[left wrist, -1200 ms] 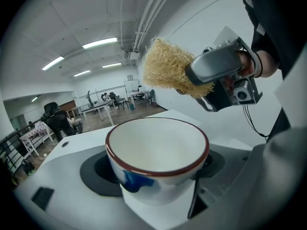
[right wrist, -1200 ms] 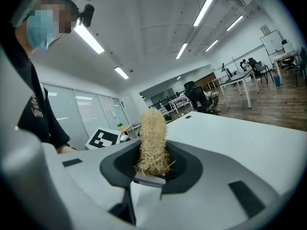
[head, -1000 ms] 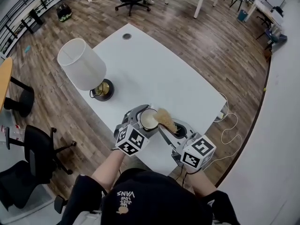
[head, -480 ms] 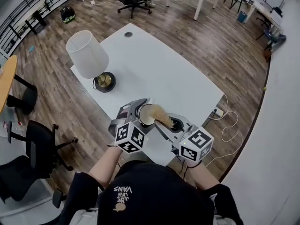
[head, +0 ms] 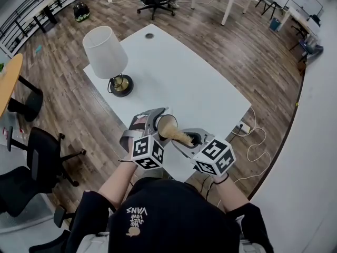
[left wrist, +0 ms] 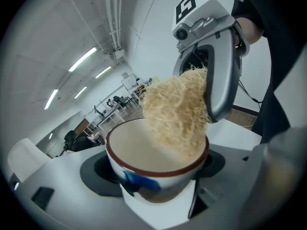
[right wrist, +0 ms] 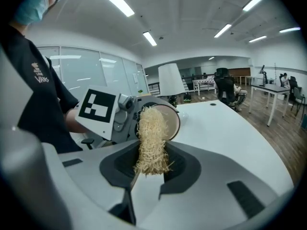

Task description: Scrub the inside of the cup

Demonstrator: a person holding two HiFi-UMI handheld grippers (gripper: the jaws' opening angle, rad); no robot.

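A white cup (left wrist: 156, 169) with a brown rim and a blue mark sits between the jaws of my left gripper (head: 150, 128), which is shut on it. The cup (head: 164, 124) is held above the near edge of the white table (head: 179, 83), tipped toward the right. My right gripper (head: 187, 140) is shut on a tan fibrous scrubber (right wrist: 152, 140). The scrubber (left wrist: 176, 111) pokes over the rim into the cup's mouth. In the right gripper view the cup (right wrist: 168, 120) stands just behind the scrubber, with the left gripper's marker cube beside it.
A lamp (head: 108, 54) with a white shade and brass base stands on the table's left part. Black office chairs (head: 37, 159) stand left of the table on the wood floor. A cable (head: 258, 146) lies on the floor at the right.
The scrubber has gone from beside the cup's rim into its mouth. Both grippers have drawn a little closer together and the head view has shifted.
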